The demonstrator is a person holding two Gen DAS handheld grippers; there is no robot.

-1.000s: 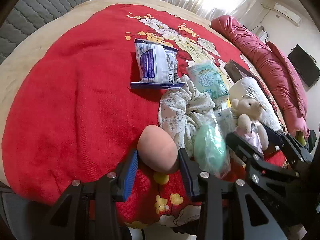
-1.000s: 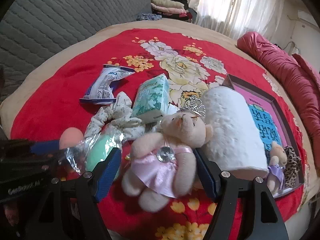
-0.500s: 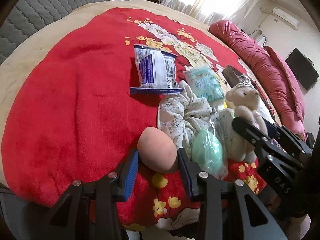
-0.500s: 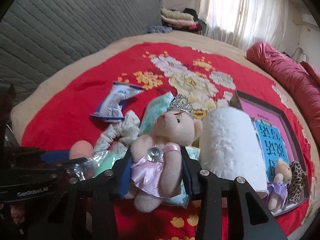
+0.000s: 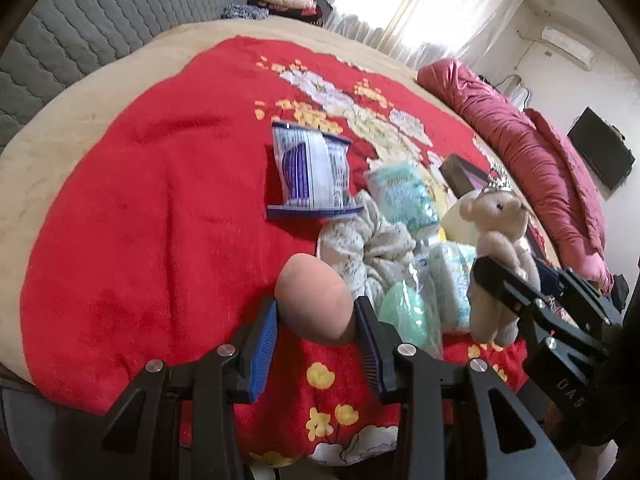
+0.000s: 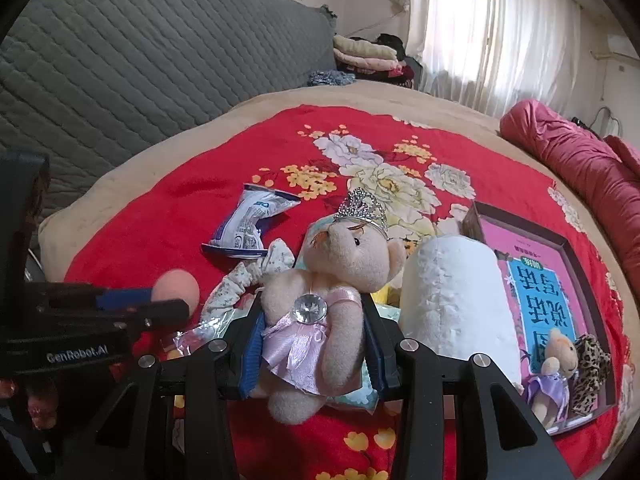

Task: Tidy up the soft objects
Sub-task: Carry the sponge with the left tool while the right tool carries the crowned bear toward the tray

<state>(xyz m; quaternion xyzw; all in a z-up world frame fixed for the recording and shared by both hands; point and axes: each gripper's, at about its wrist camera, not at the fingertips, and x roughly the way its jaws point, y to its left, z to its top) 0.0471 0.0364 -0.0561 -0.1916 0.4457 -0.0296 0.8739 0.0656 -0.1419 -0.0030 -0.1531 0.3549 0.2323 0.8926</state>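
My left gripper (image 5: 316, 305) is shut on a peach egg-shaped sponge (image 5: 312, 292), held just above the red blanket (image 5: 140, 240). My right gripper (image 6: 312, 307) is shut on the waist of a cream teddy bear (image 6: 340, 256) with a silver crown and pink dress, lifted off the blanket. The right wrist view has the left gripper (image 6: 168, 302) and sponge (image 6: 178, 288) at its left. In the left wrist view the bear (image 5: 496, 232) hangs in the right gripper (image 5: 508, 274).
On the blanket lie a blue-white packet (image 5: 310, 172), a green tissue pack (image 5: 402, 196), a floral cloth scrunchie (image 5: 360, 240) and a bagged green sponge (image 5: 404, 316). A white roll (image 6: 452, 304) lies beside a tray (image 6: 576, 272) holding a small bear. A rolled pink quilt (image 6: 580, 160) lies at the right.
The right gripper's jaws have closed on the teddy bear and raised it off the blanket. The left gripper keeps its hold on the sponge, nearly still.
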